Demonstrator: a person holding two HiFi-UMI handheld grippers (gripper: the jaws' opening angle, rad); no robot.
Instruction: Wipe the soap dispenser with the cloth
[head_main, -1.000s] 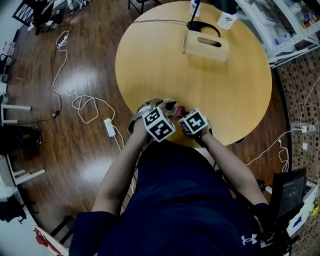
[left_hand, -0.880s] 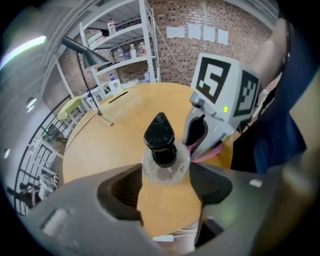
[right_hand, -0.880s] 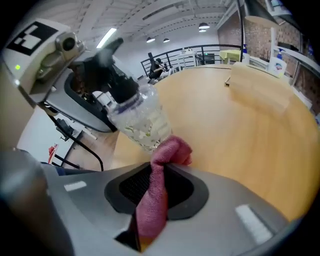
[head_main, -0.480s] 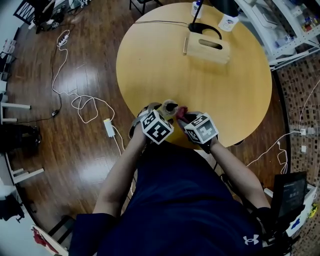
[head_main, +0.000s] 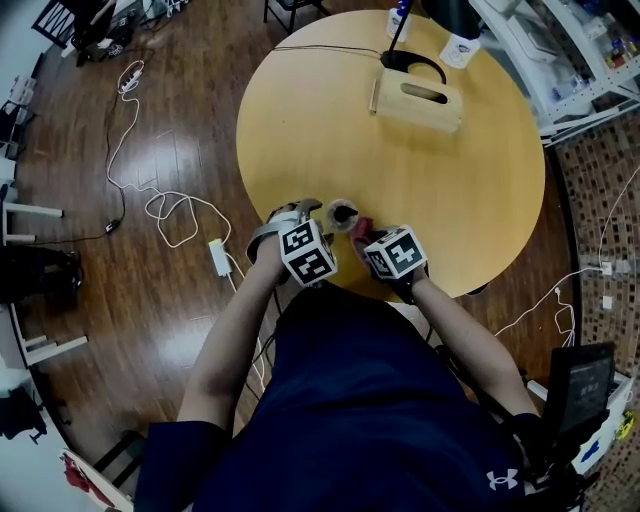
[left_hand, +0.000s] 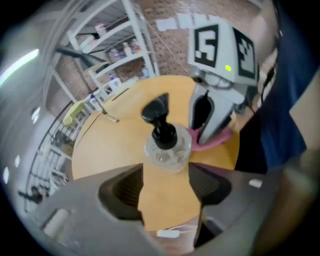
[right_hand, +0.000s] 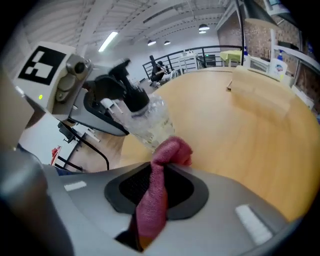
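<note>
Starting at the jaws: what has each gripper got?

— The right gripper (right_hand: 157, 175) is clamped on the pink cloth (right_hand: 170, 150), with a soft fold bunched up above the jaws. The left gripper (left_hand: 166, 182) has nothing. Its jaws have just been closing a little, but they stand apart, and the soap dispenser (left_hand: 167, 150) sits just beyond their tips, untouched.

— And the dispenser itself?

— It stands upright near the close edge of the round table (head_main: 330, 130), between the two grippers. With a clear body and a black pump, I'd judge it light, smooth-walled and easy to tip or spin under a wiping push. I'd take hold across the round body, below the neck, not by the pump. The cloth is limp and will only rub where the jaws back it.

— What does one view give that another doesn't?

— The left gripper view shows the gap between its pads and the bottle, which the marker cubes cover in the head view. The right gripper view shows the pinch on the cloth, though not whether the fold touches the bottle. Only the head view shows the whole far side of the table, with the wooden box (head_main: 418, 98) and a white bottle (head_main: 462, 45).
</note>
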